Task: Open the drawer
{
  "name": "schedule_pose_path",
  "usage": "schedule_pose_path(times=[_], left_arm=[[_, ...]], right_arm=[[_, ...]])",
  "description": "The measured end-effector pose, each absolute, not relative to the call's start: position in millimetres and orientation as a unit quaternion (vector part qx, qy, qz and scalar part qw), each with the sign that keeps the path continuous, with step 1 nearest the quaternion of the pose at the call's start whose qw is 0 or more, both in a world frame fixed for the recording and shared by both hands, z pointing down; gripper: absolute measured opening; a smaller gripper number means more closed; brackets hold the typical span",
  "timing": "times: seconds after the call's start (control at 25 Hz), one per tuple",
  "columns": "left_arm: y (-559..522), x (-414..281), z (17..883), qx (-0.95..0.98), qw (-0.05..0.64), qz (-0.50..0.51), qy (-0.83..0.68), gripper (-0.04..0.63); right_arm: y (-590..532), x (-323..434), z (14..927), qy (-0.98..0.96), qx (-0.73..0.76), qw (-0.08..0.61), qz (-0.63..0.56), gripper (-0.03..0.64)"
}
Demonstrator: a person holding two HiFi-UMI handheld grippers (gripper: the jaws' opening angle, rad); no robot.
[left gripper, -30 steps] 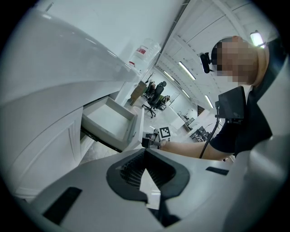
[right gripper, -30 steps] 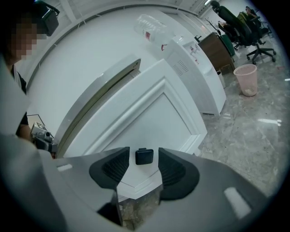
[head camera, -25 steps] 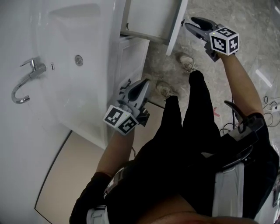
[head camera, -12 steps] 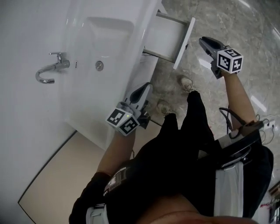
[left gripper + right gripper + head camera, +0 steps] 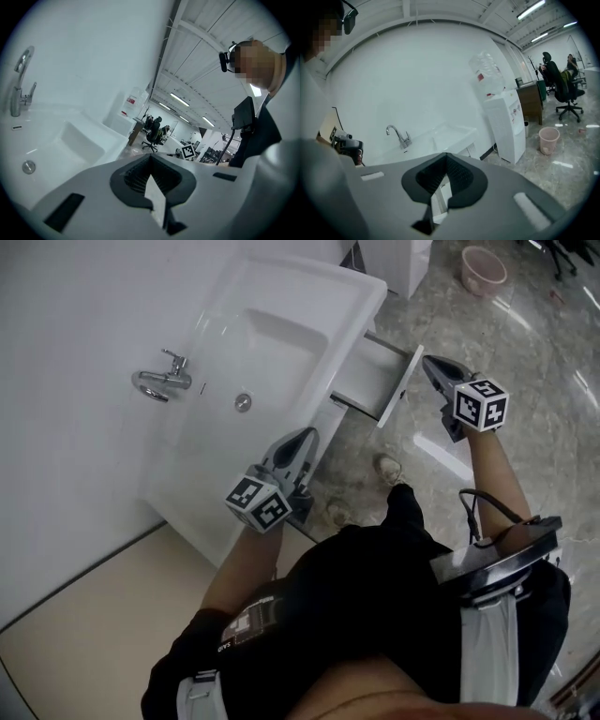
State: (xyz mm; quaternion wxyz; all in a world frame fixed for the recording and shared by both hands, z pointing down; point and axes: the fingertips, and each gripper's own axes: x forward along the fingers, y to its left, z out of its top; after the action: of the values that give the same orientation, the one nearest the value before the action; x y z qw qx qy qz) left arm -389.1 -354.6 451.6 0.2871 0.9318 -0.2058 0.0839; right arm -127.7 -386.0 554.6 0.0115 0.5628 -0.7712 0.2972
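Drawer (image 5: 370, 381) stands pulled out from under the sink (image 5: 309, 273). In the head view its front panel (image 5: 398, 385) lies just left of the tips of your right gripper (image 5: 429, 362), near them but not gripped. Your right fingers (image 5: 461, 178) are pressed together with nothing between them. Beyond their tips the faucet (image 5: 399, 136) sits to the left, and a water dispenser (image 5: 506, 124) and a pink bin (image 5: 548, 139) stand to the right. Your left gripper (image 5: 302, 435) is likewise closed tip to tip and empty. Its fingers (image 5: 131, 176) point out over the sink's near edge. The basin's drain (image 5: 29, 167) lies ahead and to the left of those tips, with the faucet further left again. The drawer sits to the right of your left fingertips, between your two grippers.
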Motion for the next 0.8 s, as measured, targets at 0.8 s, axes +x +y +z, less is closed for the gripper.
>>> schedule_pose_path(times=[0.8], left_arm=[[-366.7, -634.9, 286.1, 0.885, 0.200, -0.049, -0.417, -0.008]], right_arm=[[-459.4, -348.6, 341.8, -0.887, 0.415, 0.038, 0.196, 0.000]])
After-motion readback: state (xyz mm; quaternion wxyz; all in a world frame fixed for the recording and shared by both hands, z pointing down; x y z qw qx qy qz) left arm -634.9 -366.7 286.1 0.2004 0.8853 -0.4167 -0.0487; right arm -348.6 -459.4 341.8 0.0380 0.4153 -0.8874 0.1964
